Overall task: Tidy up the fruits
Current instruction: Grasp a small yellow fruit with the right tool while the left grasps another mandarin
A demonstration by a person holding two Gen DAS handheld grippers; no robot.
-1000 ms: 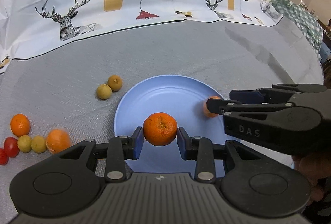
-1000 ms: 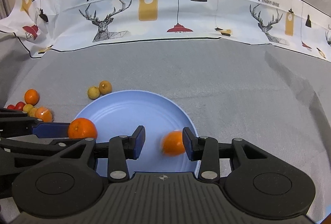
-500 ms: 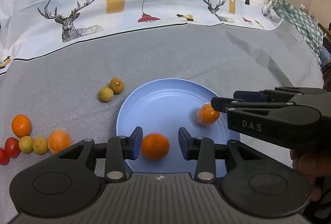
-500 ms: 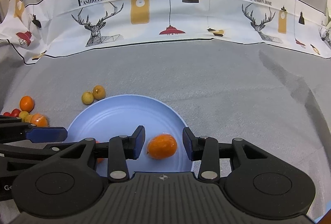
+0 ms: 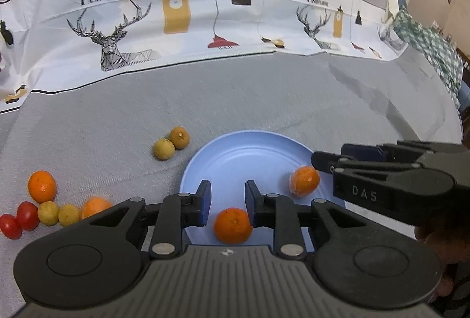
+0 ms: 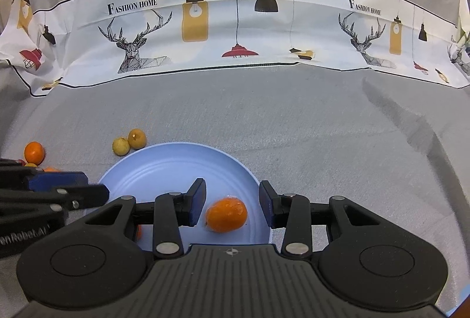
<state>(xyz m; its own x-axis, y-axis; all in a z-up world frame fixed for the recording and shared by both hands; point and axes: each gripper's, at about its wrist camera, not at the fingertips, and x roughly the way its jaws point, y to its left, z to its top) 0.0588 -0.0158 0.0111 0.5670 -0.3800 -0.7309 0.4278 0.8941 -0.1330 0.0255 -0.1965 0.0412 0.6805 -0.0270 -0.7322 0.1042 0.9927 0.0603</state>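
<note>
Risk sits mainly with the two round orange mandarins lying loose on the shallow pale-blue round plate (image 5: 235, 153), since nothing pins either one. The bare mandarin (image 5: 233, 225) rests near the plate's near rim, under and just beside the right-hand pad of the left gripper (image 5: 226, 202), whose jaws have just been closing to a narrow gap with nothing clamped between them; that pad looks close enough to nudge the fruit, and a push could roll it over the low rim onto the grey woven tablecloth (image 5: 264, 100). The film-wrapped mandarin (image 6: 226, 214) lies below the right gripper (image 6: 232, 202), whose jaws stand moderately apart and empty; it sits near the plate's right edge, so a careless sweep could send it off too. Other fruit waits on the cloth: two yellowish round fruits (image 5: 171, 142) beside the plate, and a cluster of oranges, yellow fruits and red tomatoes (image 5: 44, 207) at the left
</note>
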